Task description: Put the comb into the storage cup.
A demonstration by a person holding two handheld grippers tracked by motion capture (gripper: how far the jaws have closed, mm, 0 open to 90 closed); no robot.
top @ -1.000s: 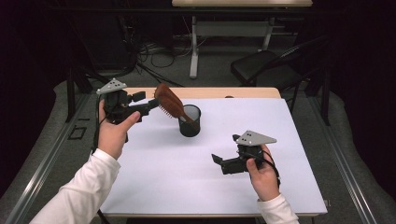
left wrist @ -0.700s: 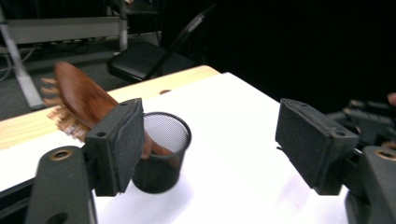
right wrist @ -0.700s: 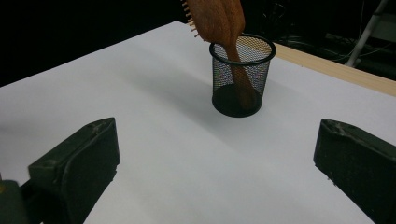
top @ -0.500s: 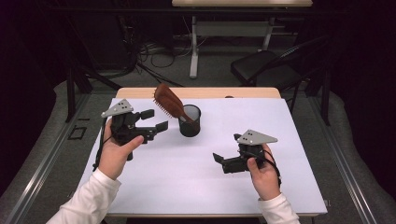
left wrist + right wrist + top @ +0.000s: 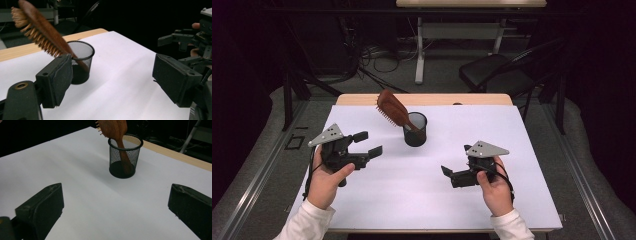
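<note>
A brown wooden hairbrush (image 5: 392, 108) stands handle-down in a black mesh cup (image 5: 417, 138) at the back middle of the white table top, its head leaning to the left. My left gripper (image 5: 368, 143) hovers to the left of the cup, apart from the brush; its jaws have just been opening and nothing is between them. In the left gripper view the brush (image 5: 40, 32) and cup (image 5: 82, 53) lie beyond the open jaws. My right gripper (image 5: 456, 160) is open and empty at the front right. The right gripper view faces the cup (image 5: 113, 162) and brush (image 5: 113, 130).
A white sheet (image 5: 437, 200) covers the table, with a wooden strip (image 5: 432, 99) bare along the far edge. Behind the table stand a dark chair (image 5: 497, 75), a desk leg and loose cables on the floor. The right gripper (image 5: 185, 42) shows in the left gripper view.
The left gripper let go of the brush, opened, and drew down and back toward the person. The brush stays leaning in the cup. The right gripper kept still.
</note>
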